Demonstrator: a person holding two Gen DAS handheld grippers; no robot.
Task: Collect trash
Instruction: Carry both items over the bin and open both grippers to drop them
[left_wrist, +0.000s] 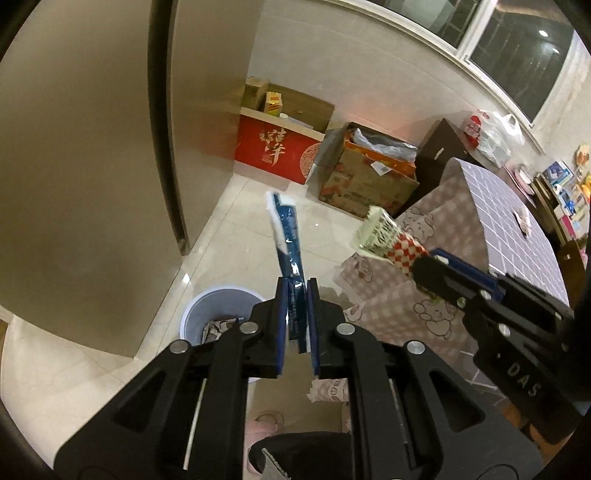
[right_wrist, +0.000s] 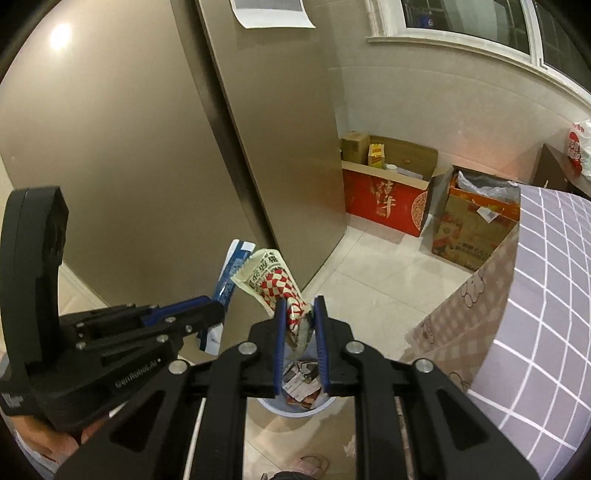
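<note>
Over a pale tiled floor (left_wrist: 236, 229), beside a table: we record the following.

Room: glossy cream tiles; a tall taupe cabinet (right_wrist: 147, 155) with a dark vertical seam; a dark window (left_wrist: 517, 55) above a white moulded sill.

Table: cloth (right_wrist: 546, 266) of lilac squares ruled in white on top, its hanging skirt pinkish with cartoon bears.

Bin: round, pale blue-white plastic trash bin (left_wrist: 207, 310) on the floor; in the right wrist view it sits directly beneath the right gripper, with printed scraps inside.

Left gripper (left_wrist: 297, 295): black linkage, blue pads; we see it clamped on a long, flat blue wrapper (left_wrist: 286, 236) with a white torn edge, which stands up from the jaws, just right of and above the bin.

Right gripper (right_wrist: 300, 314): same build; we see it pinching a crumpled snack wrapper (right_wrist: 273, 280), cream with a red-and-white check and Chinese print we cannot read.

Relation: both wrappers are held in the air, near each other, above the bin.

Boxes: a red carton (left_wrist: 280, 151) with gold Chinese calligraphy and a round motif; beside it a brown printed cardboard box (left_wrist: 365, 177) holding crumpled plastic.

Lettering: "DAS" on the right tool as seen from the left wrist; "GenRobot.AI" on the left tool as seen from the right wrist.

Floor, near edge: a pink slipper (right_wrist: 310, 465).
</note>
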